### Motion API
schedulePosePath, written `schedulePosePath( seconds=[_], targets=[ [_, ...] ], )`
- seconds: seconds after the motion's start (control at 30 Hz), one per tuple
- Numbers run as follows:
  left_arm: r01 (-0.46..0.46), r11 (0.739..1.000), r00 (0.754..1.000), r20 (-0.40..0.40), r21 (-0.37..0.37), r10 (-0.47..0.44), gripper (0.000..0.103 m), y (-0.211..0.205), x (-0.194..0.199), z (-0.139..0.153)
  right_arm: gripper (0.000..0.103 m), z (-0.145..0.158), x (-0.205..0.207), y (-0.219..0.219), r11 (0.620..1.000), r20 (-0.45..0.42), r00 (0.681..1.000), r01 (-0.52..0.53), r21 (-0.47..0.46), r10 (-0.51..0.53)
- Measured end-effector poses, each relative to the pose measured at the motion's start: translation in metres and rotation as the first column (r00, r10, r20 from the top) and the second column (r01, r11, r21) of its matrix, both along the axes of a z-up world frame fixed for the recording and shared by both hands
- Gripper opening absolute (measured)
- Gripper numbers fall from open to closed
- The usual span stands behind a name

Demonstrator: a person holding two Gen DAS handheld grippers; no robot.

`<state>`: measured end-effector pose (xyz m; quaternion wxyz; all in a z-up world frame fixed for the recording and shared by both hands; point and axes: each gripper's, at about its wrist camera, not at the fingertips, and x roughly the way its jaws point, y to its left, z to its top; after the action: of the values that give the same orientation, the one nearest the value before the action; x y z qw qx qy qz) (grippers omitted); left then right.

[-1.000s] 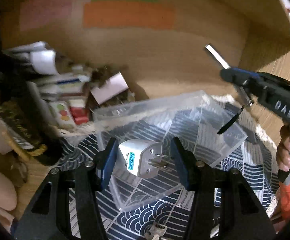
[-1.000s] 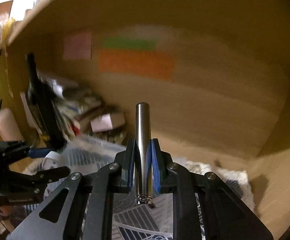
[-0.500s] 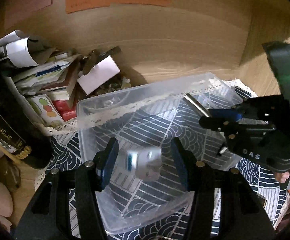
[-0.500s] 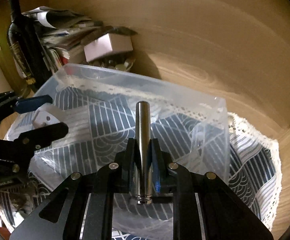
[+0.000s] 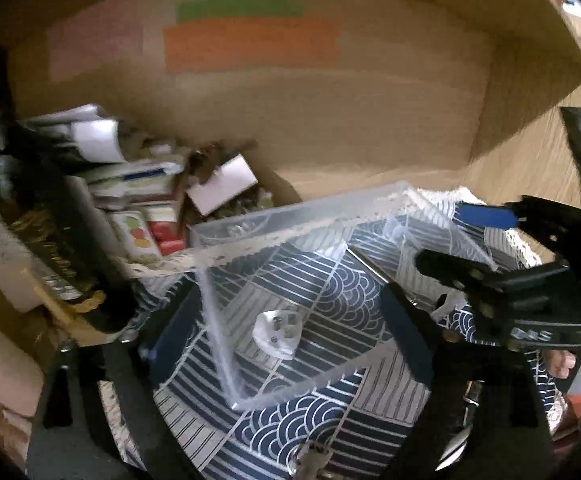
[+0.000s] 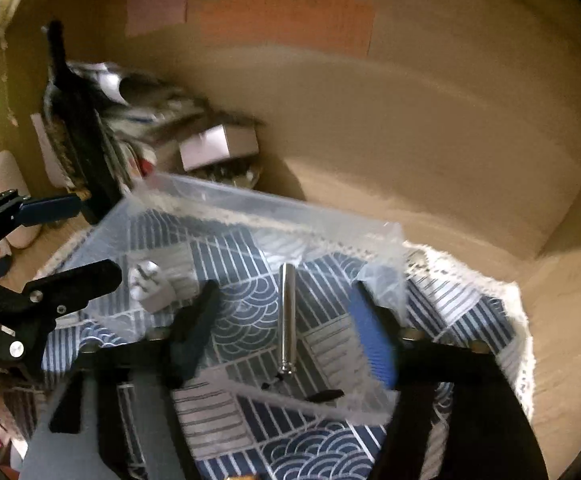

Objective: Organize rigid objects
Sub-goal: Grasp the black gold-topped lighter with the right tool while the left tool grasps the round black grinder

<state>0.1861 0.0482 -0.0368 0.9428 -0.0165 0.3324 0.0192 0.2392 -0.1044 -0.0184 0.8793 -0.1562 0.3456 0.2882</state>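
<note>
Metal cylinder point(image 6: 288, 318) is seen lying loose on the floor of the clear plastic bin point(image 6: 386, 240), between the widely parted jaws of the right gripper point(image 6: 286, 332), neither finger touching it; the white plug adapter point(image 5: 275, 334) is seen resting prongs-up on the same floor, between the spread jaws of the left gripper point(image 5: 286, 332), nothing being held by either tool; the bin is set on a navy wave-patterned cloth point(image 5: 310, 428) edged in white lace; beyond it a pile of papers and small boxes point(image 5: 146, 184) is stacked beside a dark bottle point(image 6: 78, 132); furthest back, an orange paper strip point(image 5: 250, 44) is fixed to the wooden wall.
</note>
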Motion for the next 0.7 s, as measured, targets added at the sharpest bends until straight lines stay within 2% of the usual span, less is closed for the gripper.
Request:
schedulePosePath(
  seconds=[0.2, 0.33, 0.53, 0.7],
  targets=[
    [-0.027, 1.000, 0.999, 0.048, 0.010, 0.026, 0.102, 0.001, -0.040, 0.019, 0.090, 0.029, -0.041, -0.019, 0.998, 0.069, 0.998, 0.001, 0.064, -0.005],
    [-0.042, 0.999, 0.998, 0.038, 0.010, 0.041, 0.102, 0.003, -0.065, 0.016, 0.092, 0.029, -0.060, -0.029, 0.998, 0.103, 0.995, 0.004, 0.065, -0.011],
    [-0.066, 0.998, 0.998, -0.009, 0.022, 0.067, 0.102, 0.007, -0.098, -0.006, 0.092, 0.010, -0.083, -0.044, 0.998, 0.104, 0.994, 0.029, 0.047, -0.034],
    [-0.070, 0.998, 0.996, -0.060, -0.002, 0.070, 0.102, 0.008, -0.113, -0.035, 0.091, -0.015, -0.094, -0.062, 0.997, 0.071, 0.994, 0.078, 0.019, -0.079]
  ],
)
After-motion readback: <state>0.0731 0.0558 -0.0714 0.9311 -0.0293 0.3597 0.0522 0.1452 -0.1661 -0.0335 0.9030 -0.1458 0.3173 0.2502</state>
